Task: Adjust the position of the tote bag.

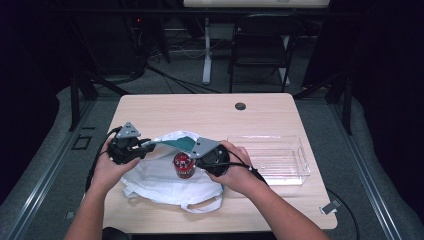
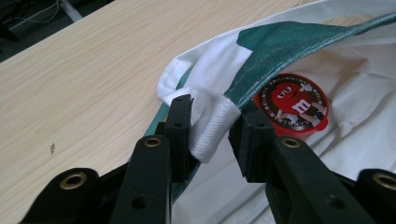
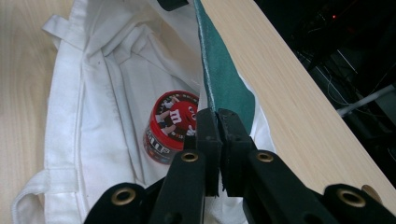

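A white cloth bag (image 1: pixel 160 182) with a green rim (image 1: pixel 177 141) lies on the wooden table (image 1: pixel 200 112). A red M&M's can (image 1: pixel 184 165) stands upright at the bag's mouth. My left gripper (image 1: pixel 147 145) is shut on the bag's white handle strap (image 2: pixel 210 130) where it joins the rim, with the can (image 2: pixel 292 105) just beyond it. My right gripper (image 1: pixel 196 152) is shut on the green rim (image 3: pixel 224 79), holding it raised beside the can (image 3: pixel 170 126). The rim hangs stretched between the two grippers.
An empty clear plastic bin (image 1: pixel 265 137) stands on the table right of the bag. A cable hole (image 1: pixel 240 106) sits near the far edge. A dark chair (image 1: pixel 260 45) and a desk leg stand beyond the table.
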{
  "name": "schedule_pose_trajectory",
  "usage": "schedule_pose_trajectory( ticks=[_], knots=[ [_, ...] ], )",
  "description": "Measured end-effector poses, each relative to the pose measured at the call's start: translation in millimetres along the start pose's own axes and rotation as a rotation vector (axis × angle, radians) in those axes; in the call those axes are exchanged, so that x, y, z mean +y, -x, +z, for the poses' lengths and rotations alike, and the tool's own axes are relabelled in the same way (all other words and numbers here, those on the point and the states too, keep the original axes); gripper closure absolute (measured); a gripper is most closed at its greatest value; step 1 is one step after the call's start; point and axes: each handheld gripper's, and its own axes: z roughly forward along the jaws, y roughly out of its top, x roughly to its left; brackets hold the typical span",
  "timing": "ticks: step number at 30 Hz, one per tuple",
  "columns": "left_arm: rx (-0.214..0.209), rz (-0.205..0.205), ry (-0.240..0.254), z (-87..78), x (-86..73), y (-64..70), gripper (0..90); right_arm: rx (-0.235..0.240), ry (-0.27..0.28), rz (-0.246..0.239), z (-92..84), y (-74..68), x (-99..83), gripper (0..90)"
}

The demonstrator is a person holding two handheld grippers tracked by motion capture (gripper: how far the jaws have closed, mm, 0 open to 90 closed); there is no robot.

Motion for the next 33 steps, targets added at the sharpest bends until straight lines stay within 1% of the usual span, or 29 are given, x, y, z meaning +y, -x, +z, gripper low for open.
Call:
schedule_pose_trajectory(
  ticks=[1, 2, 3, 6, 12, 15, 16, 17, 20, 26, 28, 30, 32, 33],
  knots=[
    [-0.001, -0.003, 0.004, 1.6, 1.3, -0.6, 69.8, -0.002, -0.002, 0.004, 0.2, 1.2, -0.1, 88.3],
    [-0.006, -0.007, -0.003, 2.4, 2.7, -1.0, 69.8, -0.001, 0.003, 0.015, 1.1, 2.9, -0.8, 88.3],
    [-0.005, -0.012, -0.002, 3.9, 4.0, -1.3, 69.8, 0.000, -0.006, 0.013, 1.1, 4.8, -0.9, 88.3],
    [-0.009, -0.024, -0.011, 7.3, 8.2, -3.3, 69.7, -0.009, -0.005, 0.024, 2.8, 9.2, -2.2, 88.4],
    [0.000, -0.029, -0.028, 14.8, 13.9, -6.6, 69.8, -0.016, -0.007, 0.049, 8.6, 18.7, -4.2, 88.3],
    [-0.001, -0.037, -0.030, 18.8, 14.8, -9.2, 69.8, -0.011, -0.009, 0.068, 11.6, 23.7, -4.9, 88.3],
    [-0.003, -0.039, -0.032, 20.0, 15.1, -10.1, 69.8, -0.011, 0.001, 0.078, 13.3, 24.9, -5.4, 88.3],
    [-0.004, -0.043, -0.032, 21.3, 15.3, -11.1, 69.8, -0.009, -0.008, 0.080, 13.9, 26.8, -5.3, 88.3],
    [-0.005, -0.052, -0.037, 24.2, 16.1, -13.3, 69.8, -0.009, -0.006, 0.098, 17.6, 30.6, -5.8, 88.2],
    [-0.009, -0.064, -0.043, 31.3, 17.3, -17.8, 69.8, -0.013, -0.017, 0.109, 25.7, 37.7, -7.3, 88.0],
    [-0.012, -0.067, -0.053, 33.1, 18.1, -19.4, 69.9, -0.015, -0.020, 0.115, 27.7, 39.8, -8.1, 87.9],
    [-0.011, -0.069, -0.050, 35.0, 18.9, -20.3, 70.0, -0.014, -0.014, 0.130, 30.1, 41.4, -8.9, 87.8],
    [-0.014, -0.075, -0.050, 36.6, 19.3, -21.6, 70.1, -0.014, -0.019, 0.131, 31.3, 43.1, -9.4, 87.7],
    [-0.008, -0.080, -0.044, 38.1, 19.1, -21.8, 70.1, -0.015, -0.023, 0.130, 31.9, 43.9, -9.6, 87.7]
  ],
)
